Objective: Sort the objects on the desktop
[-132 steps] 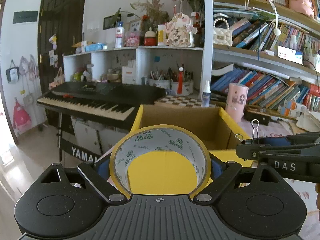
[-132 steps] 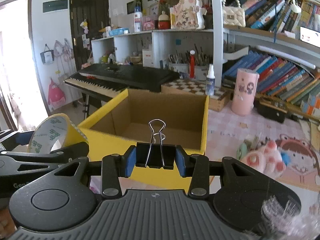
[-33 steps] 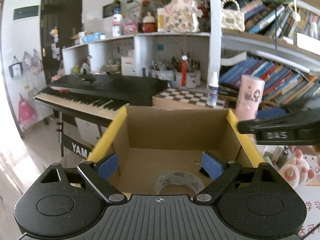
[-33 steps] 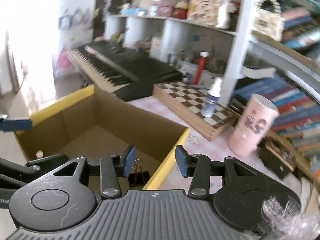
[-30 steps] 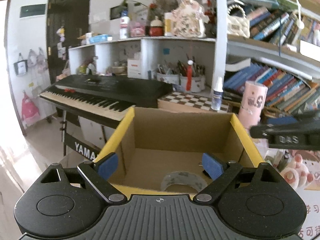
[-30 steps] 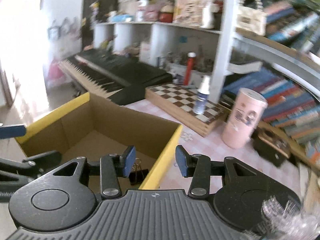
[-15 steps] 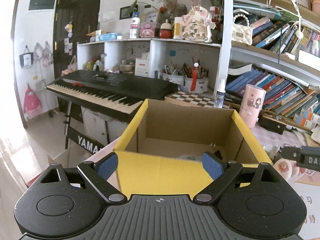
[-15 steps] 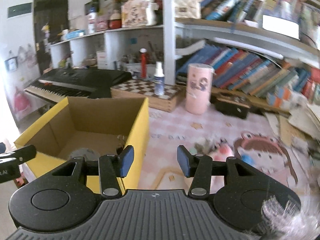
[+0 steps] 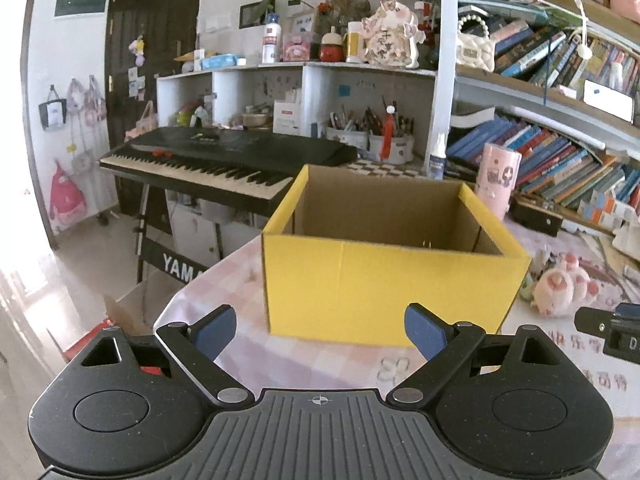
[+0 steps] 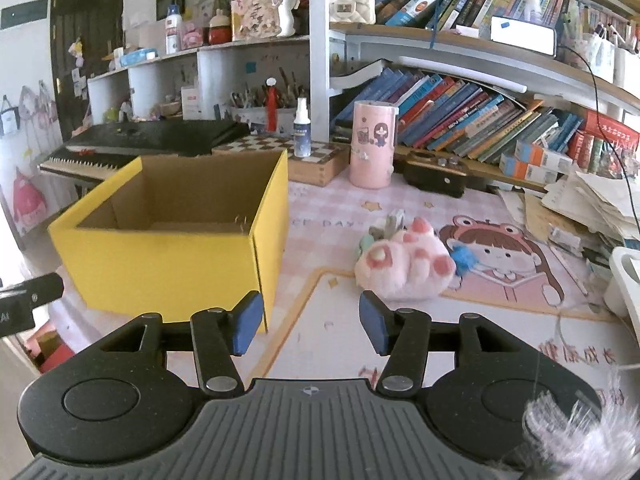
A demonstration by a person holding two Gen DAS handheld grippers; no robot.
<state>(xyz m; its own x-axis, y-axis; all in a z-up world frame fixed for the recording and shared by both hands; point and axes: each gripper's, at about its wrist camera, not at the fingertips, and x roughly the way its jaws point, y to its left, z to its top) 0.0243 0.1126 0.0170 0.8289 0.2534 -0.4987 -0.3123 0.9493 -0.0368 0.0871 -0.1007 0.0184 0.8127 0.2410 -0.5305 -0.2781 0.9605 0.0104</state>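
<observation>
A yellow cardboard box stands open on the pink desk mat; it also shows in the right wrist view. Its contents are hidden behind the front wall. My left gripper is open and empty, held back in front of the box. My right gripper is open and empty, to the right of the box, facing a pink plush paw with small items beside it. The paw also shows in the left wrist view.
A pink cylinder, a spray bottle on a chessboard box and a black case stand behind. A keyboard is at left. Book shelves fill the back. Paper stacks lie right.
Both grippers let go of the tape roll and the binder clip inside the box, then drew back and lower. The right gripper swung right toward the plush paw.
</observation>
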